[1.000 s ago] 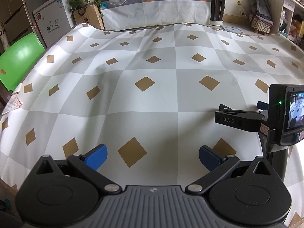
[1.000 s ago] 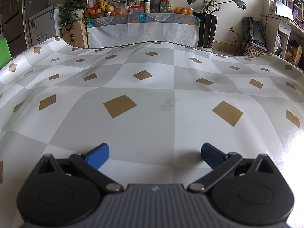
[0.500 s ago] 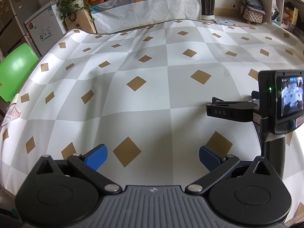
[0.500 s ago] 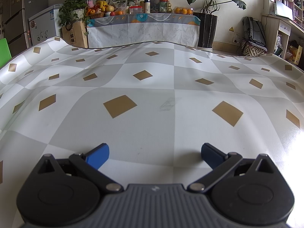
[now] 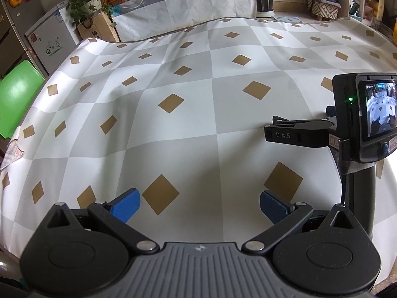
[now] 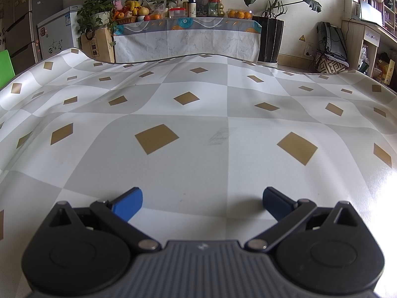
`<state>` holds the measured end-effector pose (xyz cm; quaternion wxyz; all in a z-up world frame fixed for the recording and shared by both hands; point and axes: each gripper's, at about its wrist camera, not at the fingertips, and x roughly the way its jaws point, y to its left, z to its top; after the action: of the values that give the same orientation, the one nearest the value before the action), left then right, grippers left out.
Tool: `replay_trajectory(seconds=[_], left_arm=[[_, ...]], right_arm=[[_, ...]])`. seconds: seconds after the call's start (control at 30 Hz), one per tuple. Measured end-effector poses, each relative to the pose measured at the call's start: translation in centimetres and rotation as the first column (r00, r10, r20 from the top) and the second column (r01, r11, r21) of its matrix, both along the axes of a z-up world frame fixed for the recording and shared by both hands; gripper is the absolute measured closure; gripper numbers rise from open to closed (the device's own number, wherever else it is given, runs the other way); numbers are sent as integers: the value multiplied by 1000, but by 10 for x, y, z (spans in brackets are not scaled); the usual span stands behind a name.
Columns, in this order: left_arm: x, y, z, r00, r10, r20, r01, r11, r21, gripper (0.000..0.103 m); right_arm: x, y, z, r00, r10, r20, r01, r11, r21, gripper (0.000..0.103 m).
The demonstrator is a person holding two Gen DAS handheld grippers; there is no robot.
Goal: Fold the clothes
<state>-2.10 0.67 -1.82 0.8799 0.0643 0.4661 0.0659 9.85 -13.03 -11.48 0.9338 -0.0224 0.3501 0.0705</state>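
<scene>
You hold both tools wide apart at the fingers and gripping nothing: the left hand-held gripper (image 5: pixel 199 204) hangs above the checked cloth of the surface (image 5: pixel 188 114), its blue pads (image 5: pixel 125 204) spread with a gold diamond showing between them, and the right hand-held gripper (image 6: pixel 202 202) sits lower and flatter over the same cloth, jaws equally spread. That reads as a ready stance — open fingers make sense when there is nothing yet to pinch. The clothes you are meant to fold are not in either view; ahead of both grippers lies only bare patterned cloth, rippling toward its far edge, so I judge the task has not started and the garment has to come from somewhere outside the frames. In the left wrist view your right tool appears off to the right of the left gripper, its camera screen (image 5: pixel 378 110) lit and a black clamp (image 5: pixel 297 134) jutting inward, which suggests you are keeping the two hands near each other and level. Beyond the far edge, ahead of the right gripper, stands a draped side table (image 6: pixel 186 37) with fruit and plants — well apart and irrelevant to the fold.
</scene>
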Motion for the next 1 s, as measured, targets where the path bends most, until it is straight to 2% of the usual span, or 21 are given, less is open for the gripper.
replay_trajectory(seconds=[0.27, 0.4, 1.0], left_arm=[[1, -6, -1, 1000, -17, -12, 17, 1000, -20, 0], [-1, -11, -1, 999, -40, -11, 40, 999, -6, 0], [5, -4, -7, 1000, -3, -27, 2, 999, -35, 0]], right_arm=[[0, 0, 0, 1000, 0, 0, 0, 1000, 0, 0], [0, 0, 0, 1000, 0, 0, 0, 1000, 0, 0], [0, 0, 0, 1000, 0, 0, 0, 1000, 0, 0]])
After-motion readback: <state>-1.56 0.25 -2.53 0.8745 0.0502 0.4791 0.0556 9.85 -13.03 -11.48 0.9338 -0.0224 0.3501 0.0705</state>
